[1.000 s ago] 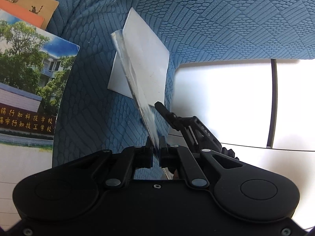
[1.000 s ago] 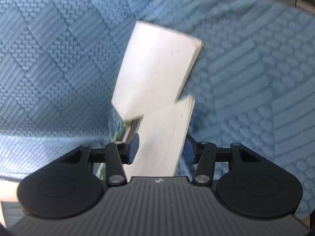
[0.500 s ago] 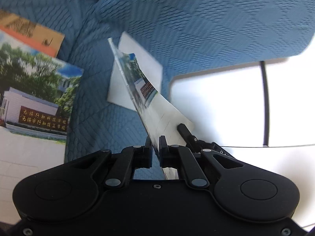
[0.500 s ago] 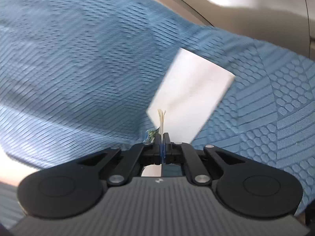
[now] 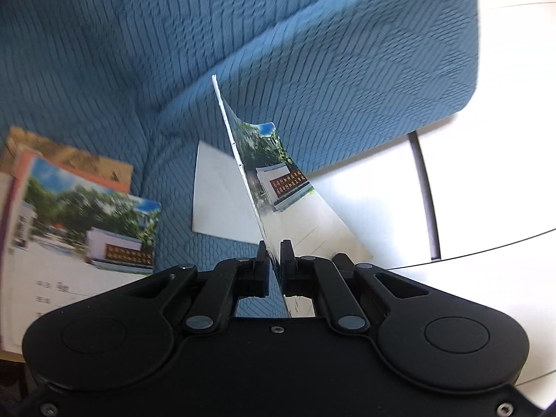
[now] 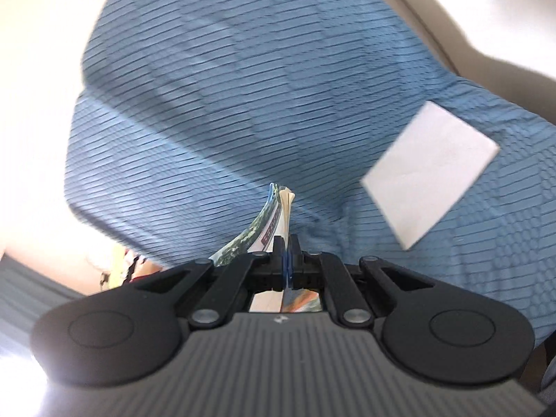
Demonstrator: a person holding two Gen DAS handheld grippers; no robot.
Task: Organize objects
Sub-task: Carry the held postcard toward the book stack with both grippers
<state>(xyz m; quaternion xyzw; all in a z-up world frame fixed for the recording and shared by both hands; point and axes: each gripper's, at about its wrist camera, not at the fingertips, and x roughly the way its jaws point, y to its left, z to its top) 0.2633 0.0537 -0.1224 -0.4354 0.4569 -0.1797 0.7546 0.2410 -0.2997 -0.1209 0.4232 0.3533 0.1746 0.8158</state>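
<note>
A booklet (image 5: 278, 180) with a photo cover of trees and a red sign is held up edge-on over a blue quilted sofa. My left gripper (image 5: 274, 253) is shut on its lower edge. In the right wrist view my right gripper (image 6: 286, 246) is shut on the same booklet (image 6: 274, 215), whose pages curl up and left above the fingers. A white envelope (image 5: 222, 194) lies flat on the sofa cushion behind the booklet; in the right wrist view the envelope (image 6: 431, 170) sits to the upper right.
A stack of booklets (image 5: 80, 226) with the same photo cover, over an orange and a brown one, lies on the sofa at left. The blue sofa back (image 5: 312, 52) rises behind. A white floor with a dark seam (image 5: 427, 191) shows at right.
Both grippers have risen with the booklet, away from the envelope on the cushion. The right gripper's jaws, apart around the booklet a second ago, have closed on it.
</note>
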